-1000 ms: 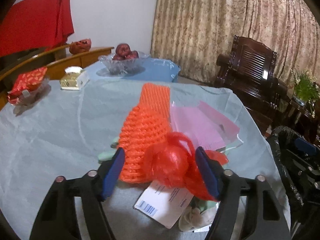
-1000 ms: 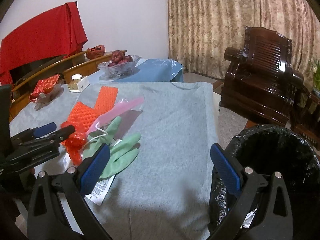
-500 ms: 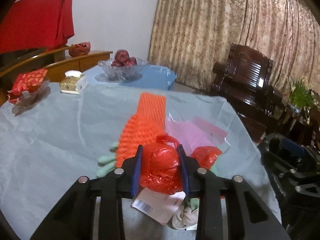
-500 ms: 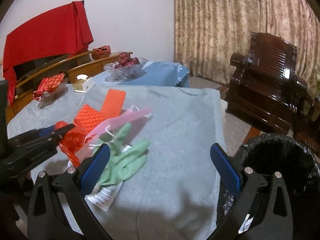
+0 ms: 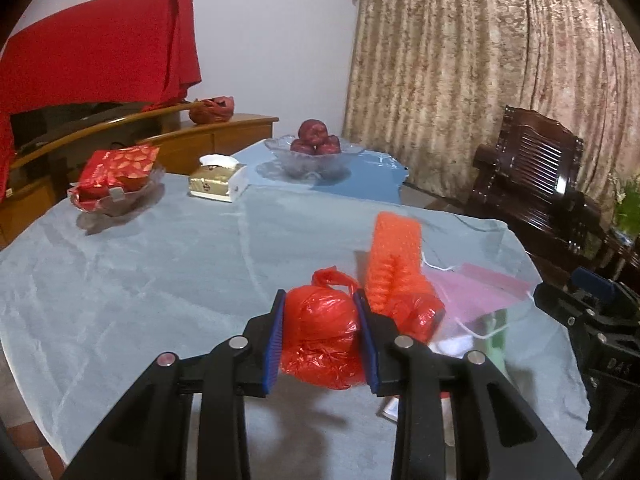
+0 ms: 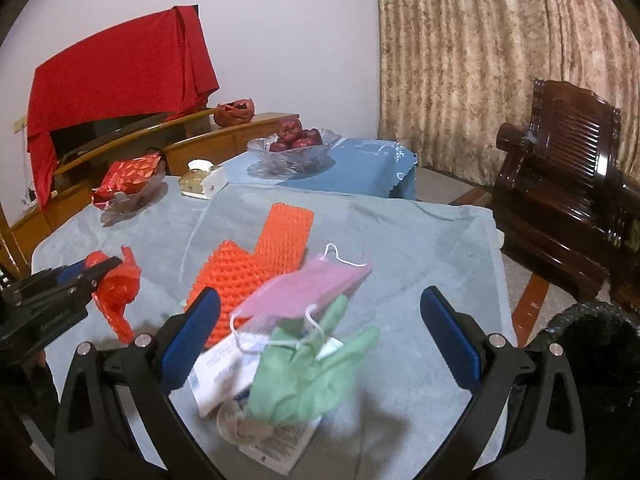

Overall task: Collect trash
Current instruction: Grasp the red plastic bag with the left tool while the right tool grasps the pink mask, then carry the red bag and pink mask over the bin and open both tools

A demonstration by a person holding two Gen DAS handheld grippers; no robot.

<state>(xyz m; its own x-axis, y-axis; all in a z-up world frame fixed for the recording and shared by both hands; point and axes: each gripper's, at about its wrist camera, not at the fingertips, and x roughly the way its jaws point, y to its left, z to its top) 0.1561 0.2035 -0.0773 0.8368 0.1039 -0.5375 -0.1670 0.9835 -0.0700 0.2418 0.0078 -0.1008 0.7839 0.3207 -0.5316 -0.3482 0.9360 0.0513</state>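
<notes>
My left gripper [image 5: 320, 340] is shut on a crumpled red plastic bag [image 5: 320, 336] and holds it above the grey tablecloth; it also shows in the right wrist view [image 6: 116, 288]. My right gripper [image 6: 320, 340] is open and empty over a trash pile: orange foam nets [image 6: 256, 264], a pink face mask [image 6: 312, 288], a green glove [image 6: 304, 372] and a white packet [image 6: 224, 372]. A black-lined trash bin [image 6: 596, 344] stands at the right off the table.
At the table's far side are a glass bowl of red fruit [image 5: 314, 152], a gold tissue box [image 5: 218, 180] and a dish with a red packet [image 5: 116, 184]. A dark wooden armchair [image 6: 568, 200] stands right, by the curtains.
My left gripper closed on the red bag and lifted it left, away from the pile. My right gripper swung left from the bin to over the glove and mask.
</notes>
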